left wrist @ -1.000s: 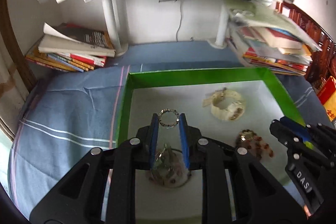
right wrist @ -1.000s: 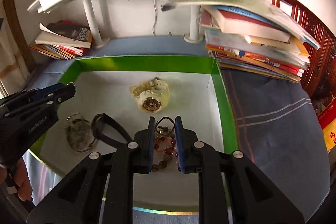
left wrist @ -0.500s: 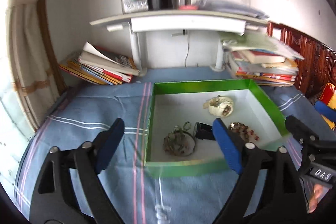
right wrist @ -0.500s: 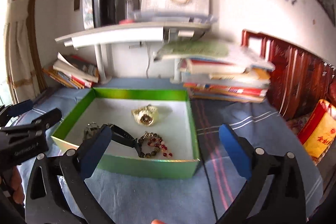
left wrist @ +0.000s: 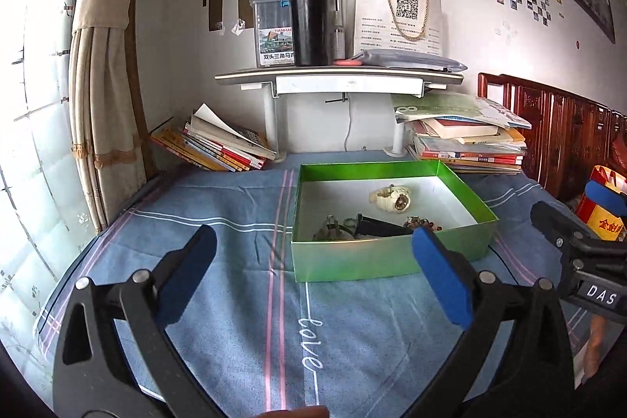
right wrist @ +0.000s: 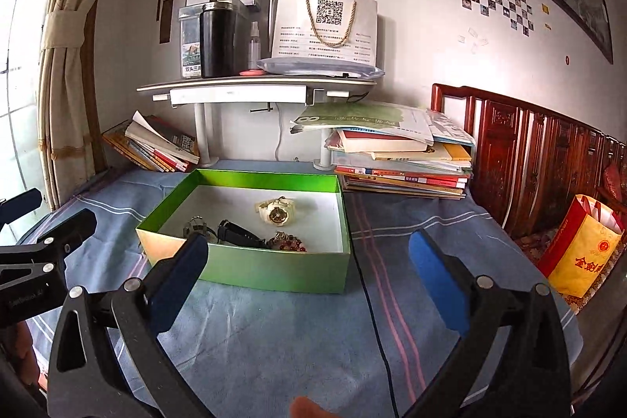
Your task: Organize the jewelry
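A green box [left wrist: 352, 263] [right wrist: 274, 271] stands on the blue cloth. Inside lie a cream watch [left wrist: 394, 198] [right wrist: 276, 211], a black watch strap [left wrist: 378, 227] [right wrist: 237, 234], a red-brown bead bracelet [left wrist: 421, 222] [right wrist: 288, 241] and a silvery bracelet [left wrist: 329, 228] [right wrist: 196, 226]. My left gripper [left wrist: 313, 273] is open and empty, held back in front of the box. My right gripper [right wrist: 309, 273] is open and empty, also in front of the box. Each gripper shows at the edge of the other's view.
Book stacks lie at the back left [left wrist: 219, 143] and back right [left wrist: 466, 140]. A small shelf [left wrist: 337, 77] holds a black flask [left wrist: 309, 26] and boxes. A dark wooden headboard [right wrist: 540, 151] and a red-yellow bag [right wrist: 580, 253] stand at the right.
Both grippers were nearly closed low over the jewelry in the box a second ago. They have opened wide and pulled back and up, away from the box.
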A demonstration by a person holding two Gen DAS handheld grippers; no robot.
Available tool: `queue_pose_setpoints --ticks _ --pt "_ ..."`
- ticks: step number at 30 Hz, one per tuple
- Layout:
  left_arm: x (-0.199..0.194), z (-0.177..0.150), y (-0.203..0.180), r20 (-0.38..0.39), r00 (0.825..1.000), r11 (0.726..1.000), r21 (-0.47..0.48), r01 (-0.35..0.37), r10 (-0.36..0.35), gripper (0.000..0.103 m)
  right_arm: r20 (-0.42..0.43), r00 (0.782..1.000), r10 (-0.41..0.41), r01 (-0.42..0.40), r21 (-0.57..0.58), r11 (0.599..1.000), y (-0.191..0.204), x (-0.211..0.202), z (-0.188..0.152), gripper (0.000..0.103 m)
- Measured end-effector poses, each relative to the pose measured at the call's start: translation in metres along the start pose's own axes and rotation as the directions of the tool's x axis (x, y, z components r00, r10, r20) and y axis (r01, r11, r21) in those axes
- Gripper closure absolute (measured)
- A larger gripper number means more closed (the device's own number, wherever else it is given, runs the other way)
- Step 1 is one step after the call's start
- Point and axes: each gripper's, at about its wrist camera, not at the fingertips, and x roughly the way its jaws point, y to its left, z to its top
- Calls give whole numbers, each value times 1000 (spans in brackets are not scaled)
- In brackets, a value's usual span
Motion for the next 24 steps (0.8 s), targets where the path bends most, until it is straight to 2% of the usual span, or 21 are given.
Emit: queue_pose_setpoints --ticks 24 --pt "4 -3 -2 -25 1000 1000 8 -1 1 4 -25 1000 0 -1 -6 1000 11 6 -2 3"
